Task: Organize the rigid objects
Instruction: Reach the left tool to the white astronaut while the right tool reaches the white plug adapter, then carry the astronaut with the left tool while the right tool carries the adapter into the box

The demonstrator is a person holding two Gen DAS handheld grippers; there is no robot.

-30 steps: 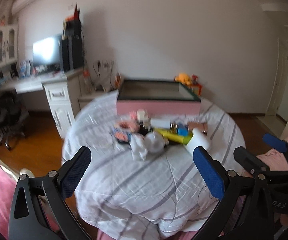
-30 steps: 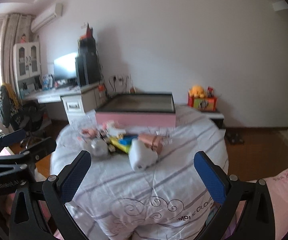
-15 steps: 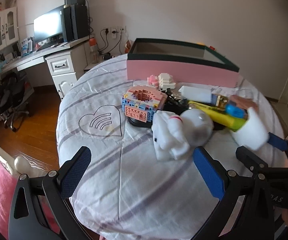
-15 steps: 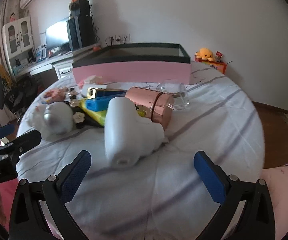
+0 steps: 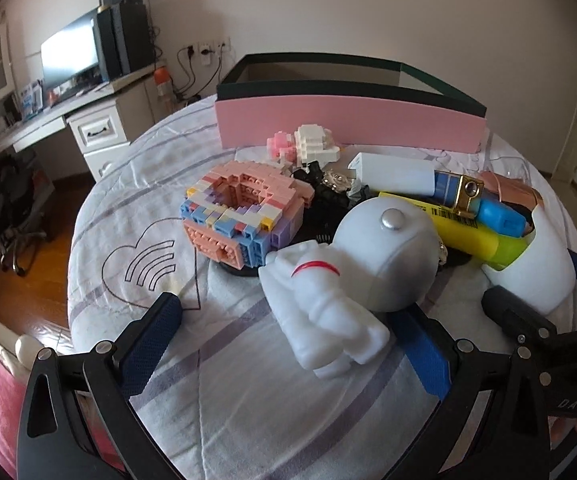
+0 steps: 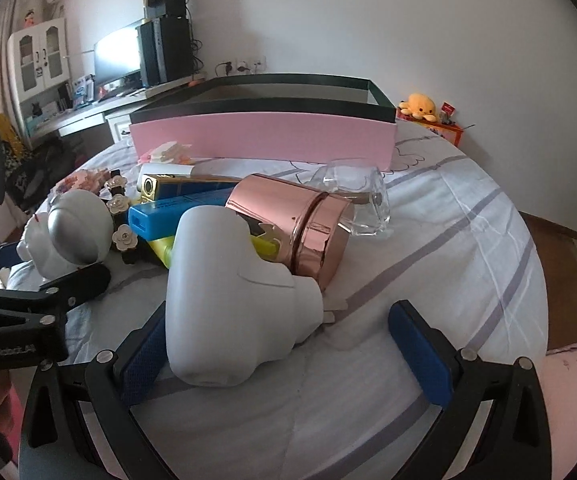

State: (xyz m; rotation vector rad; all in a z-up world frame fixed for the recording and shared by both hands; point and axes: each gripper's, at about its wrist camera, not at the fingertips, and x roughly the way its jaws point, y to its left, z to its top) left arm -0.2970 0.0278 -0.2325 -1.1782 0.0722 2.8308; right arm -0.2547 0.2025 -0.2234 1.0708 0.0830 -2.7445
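A pile of rigid objects lies on a round table with a striped cloth (image 5: 136,184). In the left wrist view, my left gripper (image 5: 284,346) is open, and the legs of a white astronaut figure (image 5: 340,280) lie between its fingers. Behind it sit a pastel brick ring (image 5: 240,216), a pink-and-white brick figure (image 5: 304,144), a white box (image 5: 392,168) and a yellow bottle (image 5: 468,228). In the right wrist view, my right gripper (image 6: 282,356) is open around a white rounded object (image 6: 228,292), which lies close to its left finger. A rose-gold cylinder (image 6: 300,224) leans behind it.
A pink box with a dark rim (image 6: 264,136) stands open at the back of the table. A clear glass bottle (image 6: 360,196) lies right of the cylinder. Left of the table are a desk with a monitor (image 5: 68,60), a chair and wooden floor. My two grippers are close side by side.
Both grippers have moved forward and down from well short of the table to the pile. The astronaut and the white rounded object now sit between their fingers.
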